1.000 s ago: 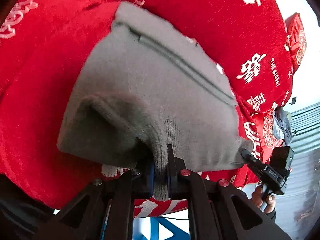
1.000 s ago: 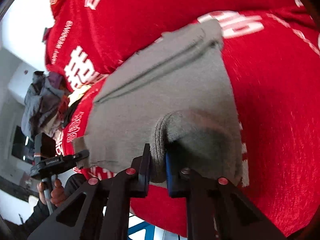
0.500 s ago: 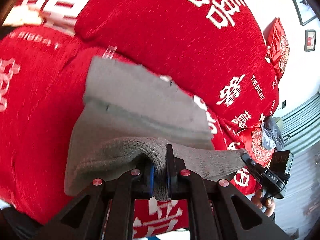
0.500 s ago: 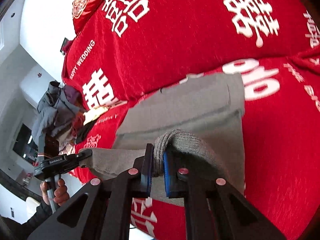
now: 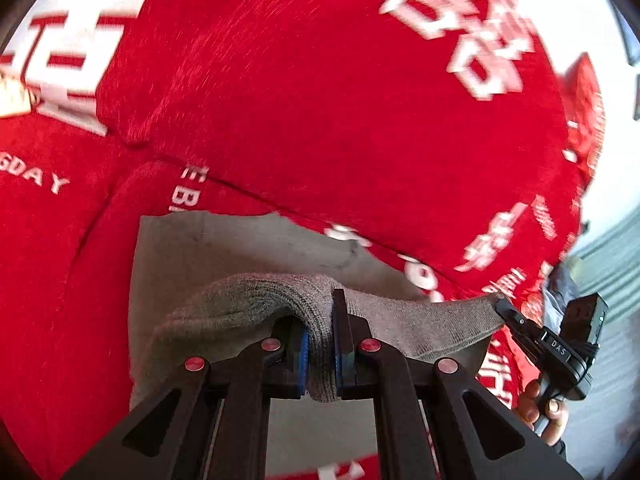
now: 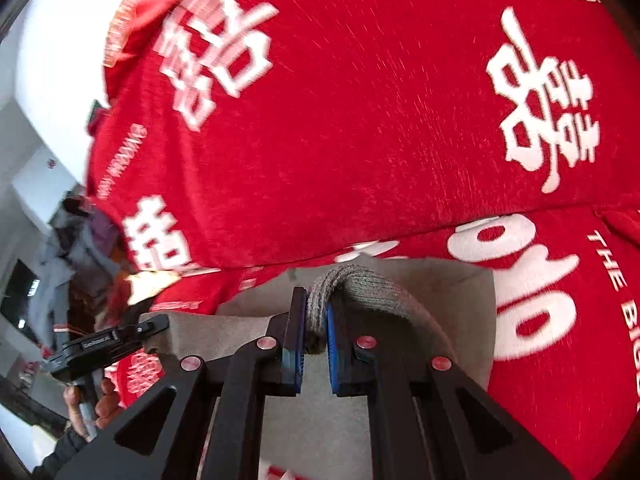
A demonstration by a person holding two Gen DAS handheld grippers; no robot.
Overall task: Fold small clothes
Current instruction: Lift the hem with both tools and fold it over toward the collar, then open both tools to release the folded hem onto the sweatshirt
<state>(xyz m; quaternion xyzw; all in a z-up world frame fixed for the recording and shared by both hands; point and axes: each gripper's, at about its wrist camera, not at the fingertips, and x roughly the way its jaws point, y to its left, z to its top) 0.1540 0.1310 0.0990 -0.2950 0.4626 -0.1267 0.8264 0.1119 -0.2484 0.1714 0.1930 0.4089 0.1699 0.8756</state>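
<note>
A small grey knitted garment (image 5: pixel 224 248) lies on a red sofa seat, and its near edge is lifted. My left gripper (image 5: pixel 320 344) is shut on one bunched corner of that edge. My right gripper (image 6: pixel 316 332) is shut on the other corner of the garment (image 6: pixel 400 292). The edge stretches taut between the two grippers. The right gripper also shows at the right of the left wrist view (image 5: pixel 532 340), and the left gripper at the left of the right wrist view (image 6: pixel 112 340). The far part of the garment lies flat near the backrest.
The red sofa cover (image 5: pixel 340 100) with white printed characters fills both views, with the backrest cushion (image 6: pixel 380 100) just behind the garment. A pile of dark clothes (image 6: pixel 76 248) lies at the sofa's far left end. A red cushion (image 5: pixel 584 108) stands at the right end.
Both grippers have carried the lifted grey edge forward toward the backrest. The garment now looks shorter and doubled over. The backrest fills more of both views.
</note>
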